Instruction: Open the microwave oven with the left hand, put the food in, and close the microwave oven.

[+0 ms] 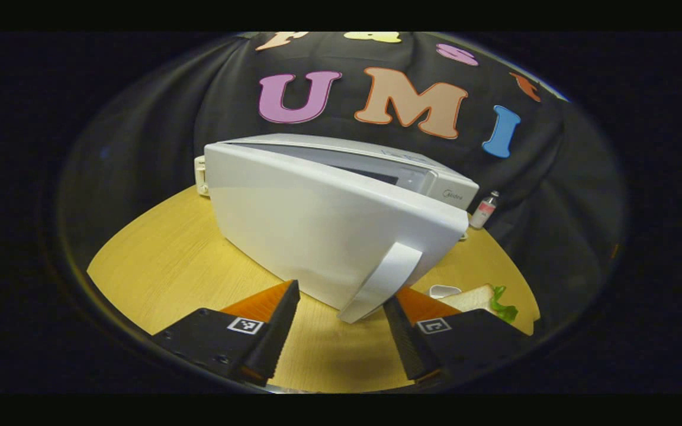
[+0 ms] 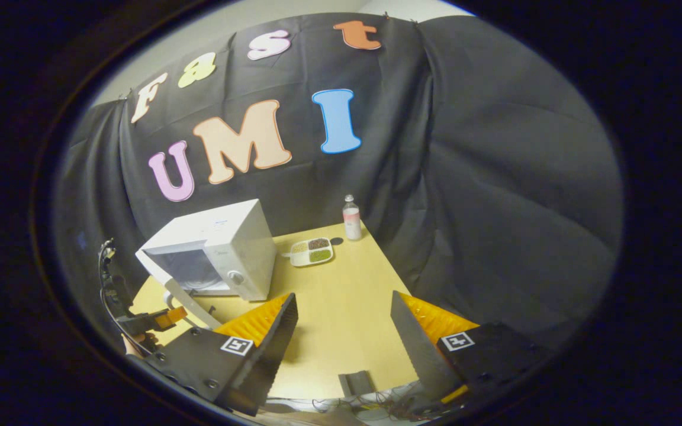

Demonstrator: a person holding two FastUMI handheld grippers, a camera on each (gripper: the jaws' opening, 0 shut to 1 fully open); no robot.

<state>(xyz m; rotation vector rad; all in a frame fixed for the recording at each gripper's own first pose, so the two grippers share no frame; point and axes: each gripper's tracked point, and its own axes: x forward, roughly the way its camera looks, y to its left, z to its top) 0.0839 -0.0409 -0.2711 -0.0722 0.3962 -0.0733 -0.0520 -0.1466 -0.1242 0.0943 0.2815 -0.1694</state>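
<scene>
Both jaws wide, empty | microwave door [image 1: 329, 236] ajar; handle [image 1: 382, 281] between left gripper [image 1: 341, 322] fingers, untouched

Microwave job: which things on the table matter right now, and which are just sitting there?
Belongs to the job:
microwave, door ajar
door handle, between the open left gripper
sandwich

Just lying about:
bottle
compartment tray
right gripper, open, holding nothing

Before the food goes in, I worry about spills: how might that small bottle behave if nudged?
The bottle stands tall and narrow near the table edge, so it probably tips easily. Likely light, and round enough to roll.
</scene>
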